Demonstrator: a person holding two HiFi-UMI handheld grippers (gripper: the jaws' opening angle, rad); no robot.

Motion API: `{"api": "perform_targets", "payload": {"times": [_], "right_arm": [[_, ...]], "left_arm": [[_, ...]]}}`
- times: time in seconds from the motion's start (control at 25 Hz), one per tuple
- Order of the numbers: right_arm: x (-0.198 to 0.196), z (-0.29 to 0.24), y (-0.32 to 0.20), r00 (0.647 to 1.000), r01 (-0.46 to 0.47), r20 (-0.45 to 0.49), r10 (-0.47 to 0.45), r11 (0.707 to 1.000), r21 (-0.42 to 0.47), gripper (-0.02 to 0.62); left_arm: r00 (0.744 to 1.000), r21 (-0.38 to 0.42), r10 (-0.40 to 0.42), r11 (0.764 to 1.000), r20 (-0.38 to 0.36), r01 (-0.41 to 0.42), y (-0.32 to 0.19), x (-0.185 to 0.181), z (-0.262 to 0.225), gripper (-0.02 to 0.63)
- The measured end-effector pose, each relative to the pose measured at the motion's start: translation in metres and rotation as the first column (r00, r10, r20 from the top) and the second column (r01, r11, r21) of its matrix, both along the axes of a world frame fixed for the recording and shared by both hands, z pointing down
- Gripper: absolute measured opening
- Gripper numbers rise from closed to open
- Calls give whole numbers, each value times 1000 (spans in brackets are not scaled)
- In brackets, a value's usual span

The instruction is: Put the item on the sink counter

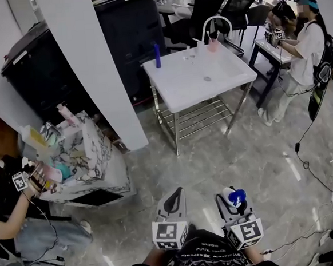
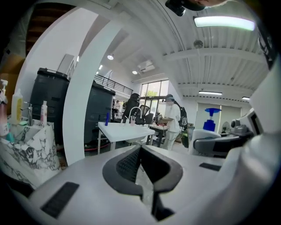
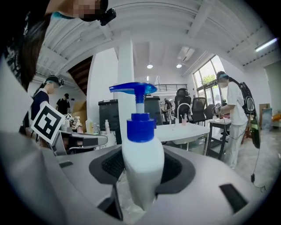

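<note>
My right gripper (image 1: 232,206) is shut on a white pump bottle (image 1: 237,196) with a blue pump head, held upright low over the floor. In the right gripper view the bottle (image 3: 142,169) stands between the dark pads (image 3: 112,165). Beside it on the left, my left gripper (image 1: 173,195) is shut with nothing in it; its pads (image 2: 131,165) meet at the tip. The white sink counter (image 1: 180,91) with a curved faucet (image 1: 215,21) stands well ahead across the floor. It also shows far off in the gripper views (image 2: 120,131) (image 3: 184,129).
A blue bottle (image 1: 157,55) and a pink cup (image 1: 213,44) stand on the counter. A white pillar (image 1: 92,66) and black cabinets (image 1: 41,76) stand on the left, with a marbled box of toiletries (image 1: 85,156). One person (image 1: 13,222) is at the left, another (image 1: 303,50) at the right. Cables (image 1: 313,175) cross the floor.
</note>
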State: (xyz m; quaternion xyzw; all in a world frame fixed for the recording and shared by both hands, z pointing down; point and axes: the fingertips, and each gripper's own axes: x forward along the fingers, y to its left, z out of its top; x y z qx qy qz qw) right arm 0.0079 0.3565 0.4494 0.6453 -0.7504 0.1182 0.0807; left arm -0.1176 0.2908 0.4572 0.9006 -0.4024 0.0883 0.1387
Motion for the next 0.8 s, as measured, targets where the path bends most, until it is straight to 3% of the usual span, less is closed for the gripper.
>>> {"api": "perform_targets", "payload": {"times": [0.24, 0.48, 0.8], "right_arm": [[-12, 3, -45, 999, -50, 1, 50, 999, 4, 204], [-18, 10, -66, 999, -51, 14, 51, 999, 0, 204], [-3, 4, -125, 1000, -5, 21, 4, 1000, 8, 204]], "left_arm": [[997, 13, 74, 997, -2, -74, -50, 0, 2, 6], [995, 23, 95, 995, -31, -94, -74, 7, -5, 6], [997, -8, 12, 1000, -74, -13, -123, 11, 3, 6]]}}
